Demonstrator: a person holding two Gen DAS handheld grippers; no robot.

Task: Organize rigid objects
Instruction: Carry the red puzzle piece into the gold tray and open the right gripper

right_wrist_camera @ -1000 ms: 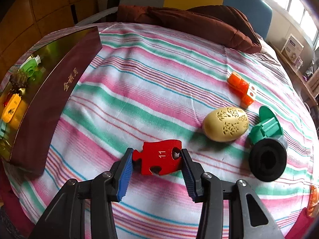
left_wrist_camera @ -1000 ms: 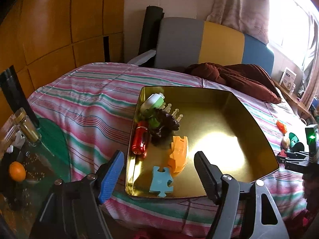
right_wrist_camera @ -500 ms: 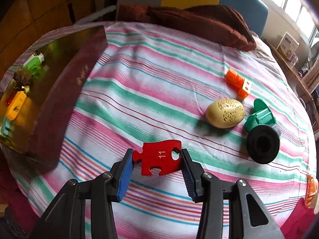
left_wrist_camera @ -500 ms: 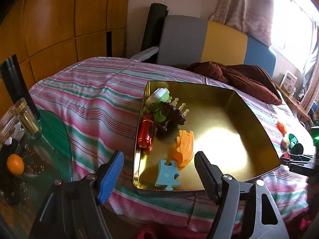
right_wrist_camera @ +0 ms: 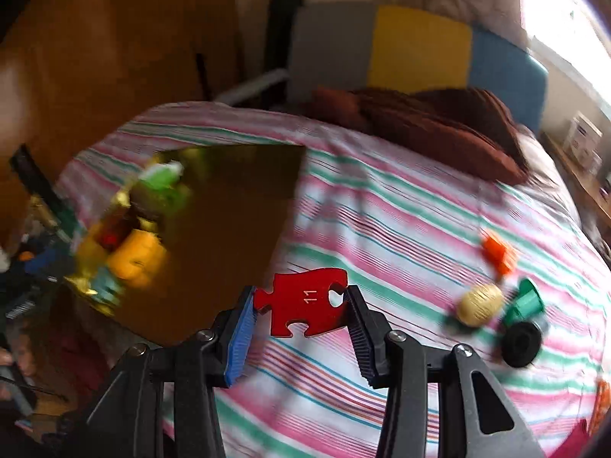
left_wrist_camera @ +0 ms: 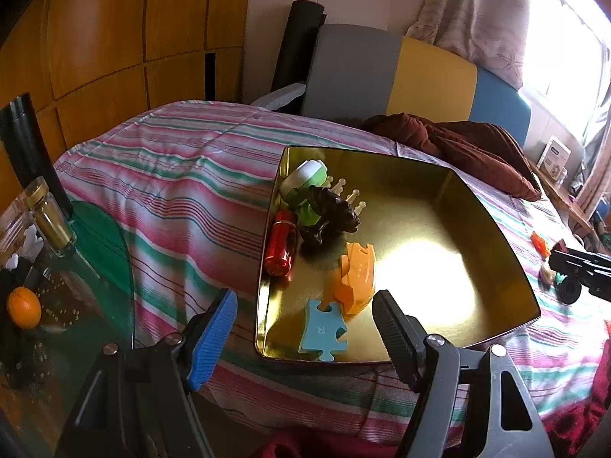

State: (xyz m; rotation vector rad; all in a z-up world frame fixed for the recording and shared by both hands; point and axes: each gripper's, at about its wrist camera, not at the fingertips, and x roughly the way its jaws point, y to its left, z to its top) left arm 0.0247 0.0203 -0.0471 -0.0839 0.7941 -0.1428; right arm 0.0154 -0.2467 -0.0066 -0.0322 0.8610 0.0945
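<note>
The right gripper [right_wrist_camera: 301,305] is clamped on a red puzzle piece [right_wrist_camera: 305,301] marked 11, one pad on each side edge, and carries it clear of the striped bedspread [right_wrist_camera: 382,221]. The piece hangs above the near part of the bed, between the gold tin tray [right_wrist_camera: 214,229] toward the bed's left edge and the loose items toward its right edge. The right wrist view is smeared, so the tray's contents read only as coloured blobs there.

The left gripper [left_wrist_camera: 305,328] hovers with its jaws apart and nothing between them, just short of the tray's [left_wrist_camera: 439,229] near edge.

Already in the tray, bunched along its left wall: a blue puzzle piece [left_wrist_camera: 324,329] at the near left corner, an orange block [left_wrist_camera: 357,280] beside it, a red cylinder [left_wrist_camera: 281,242], a dark brown figure [left_wrist_camera: 332,215] and a green-and-white toy [left_wrist_camera: 305,179] toward the far left corner. Most of the tray floor is bare.

Still out on the bedspread near the right edge: an orange piece [right_wrist_camera: 498,253], a yellow egg [right_wrist_camera: 479,304], a green part [right_wrist_camera: 525,301] and a black round part [right_wrist_camera: 521,343]. I judge the sorting roughly half done, with the red piece probably bound for the tray.
</note>
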